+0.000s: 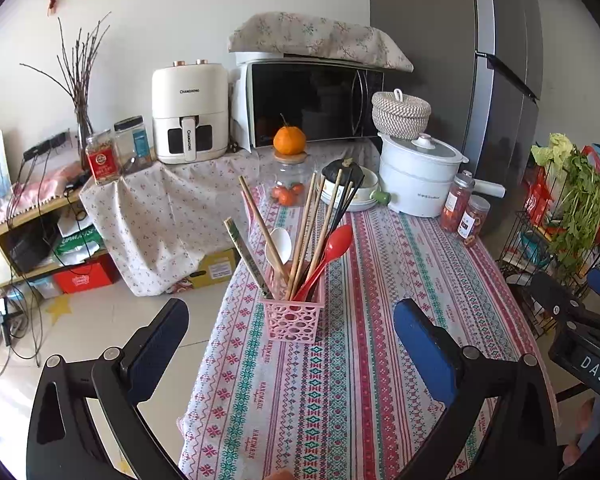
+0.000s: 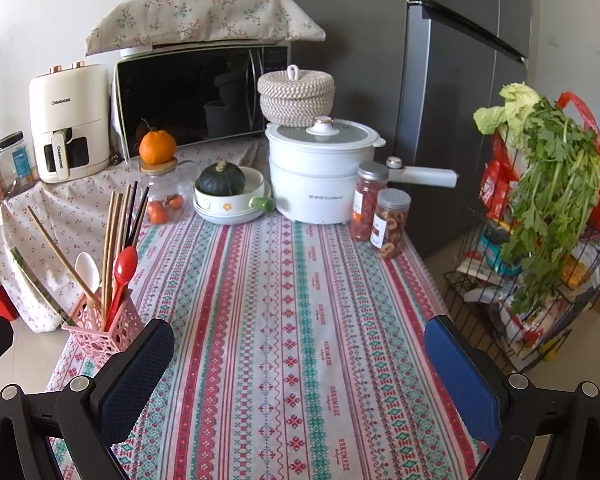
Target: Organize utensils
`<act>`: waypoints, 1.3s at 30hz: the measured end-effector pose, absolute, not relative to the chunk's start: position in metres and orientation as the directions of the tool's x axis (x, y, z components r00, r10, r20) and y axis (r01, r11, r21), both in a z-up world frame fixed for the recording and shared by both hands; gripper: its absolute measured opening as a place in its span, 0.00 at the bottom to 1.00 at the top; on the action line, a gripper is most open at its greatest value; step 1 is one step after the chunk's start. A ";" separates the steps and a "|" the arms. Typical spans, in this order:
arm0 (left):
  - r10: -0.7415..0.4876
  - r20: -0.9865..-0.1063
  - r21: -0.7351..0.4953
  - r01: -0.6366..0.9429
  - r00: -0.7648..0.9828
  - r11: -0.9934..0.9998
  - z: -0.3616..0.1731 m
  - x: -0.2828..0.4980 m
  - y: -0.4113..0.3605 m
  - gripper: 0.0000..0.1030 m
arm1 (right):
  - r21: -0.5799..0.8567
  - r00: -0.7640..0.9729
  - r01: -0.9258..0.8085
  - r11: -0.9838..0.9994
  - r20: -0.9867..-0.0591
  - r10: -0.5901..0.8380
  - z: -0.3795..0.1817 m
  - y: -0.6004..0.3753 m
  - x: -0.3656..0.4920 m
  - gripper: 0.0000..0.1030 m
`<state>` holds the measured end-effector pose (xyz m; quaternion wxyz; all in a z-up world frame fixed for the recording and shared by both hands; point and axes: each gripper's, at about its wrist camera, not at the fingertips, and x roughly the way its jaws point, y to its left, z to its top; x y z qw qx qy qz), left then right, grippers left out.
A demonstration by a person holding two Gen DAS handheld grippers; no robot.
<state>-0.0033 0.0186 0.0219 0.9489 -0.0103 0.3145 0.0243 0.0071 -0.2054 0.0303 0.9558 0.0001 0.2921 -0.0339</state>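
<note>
- Left wrist view: the left gripper [image 1: 292, 320] fills the bottom of the frame, its blue-padded fingers spread wide and holding nothing, one pad low left, the other low right.
- Between those fingers, just past their tips at frame centre, a pink holder [image 1: 293, 320] stands upright on the striped tablecloth [image 1: 340, 400], near the table's left edge.
- Standing in the holder are wooden chopsticks [image 1: 306, 224], dark chopsticks [image 1: 346, 204], a white spoon [image 1: 279, 245] and a red spoon [image 1: 328, 258], all leaning at angles.
- At the right edge of the same view, part of the right gripper [image 1: 580, 320] shows.
- Right wrist view: the right gripper [image 2: 298, 344] sits at the bottom, fingers wide apart with only bare tablecloth between them; the holder lies in the lower left, just beside the left-hand pad.
- Mid-frame: a glass jar [image 2: 162, 196] capped by an orange [image 2: 157, 146], a bowl [image 2: 230, 200] holding a green squash [image 2: 221, 180], a white pot [image 2: 320, 168], and two jars [image 2: 380, 216] of dried fruit.
- Far back: an air fryer [image 2: 70, 120] at upper left, a microwave [image 2: 196, 96] and a grey fridge [image 2: 440, 80]; a wire rack [image 2: 520, 280] with greens stands at right.
</note>
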 end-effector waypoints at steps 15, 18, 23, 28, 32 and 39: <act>0.028 -0.617 -0.015 -0.047 0.787 0.999 0.014 0.001 0.020 1.00 | -0.028 0.816 0.053 0.998 -0.575 -0.060 0.026 -0.199 0.010 1.00; 0.028 -0.615 -0.021 -0.052 0.788 0.998 0.014 0.001 0.022 1.00 | -0.026 0.817 0.054 0.998 -0.574 -0.059 0.026 -0.199 0.010 1.00; 0.029 -0.616 -0.021 -0.053 0.787 0.998 0.014 0.001 0.022 1.00 | -0.023 0.816 0.056 0.998 -0.575 -0.059 0.027 -0.199 0.009 1.00; 0.024 -0.622 -0.019 -0.046 0.783 0.999 0.013 0.002 0.021 1.00 | -0.023 0.816 0.056 0.998 -0.575 -0.059 0.027 -0.199 0.009 1.00; 0.022 -0.625 -0.022 -0.045 0.780 0.999 0.012 0.003 0.021 1.00 | -0.020 0.816 0.063 0.998 -0.575 -0.063 0.028 -0.200 0.007 1.00; 0.022 -0.625 -0.022 -0.046 0.780 0.999 0.012 0.003 0.020 1.00 | -0.021 0.815 0.062 0.998 -0.576 -0.063 0.028 -0.200 0.007 1.00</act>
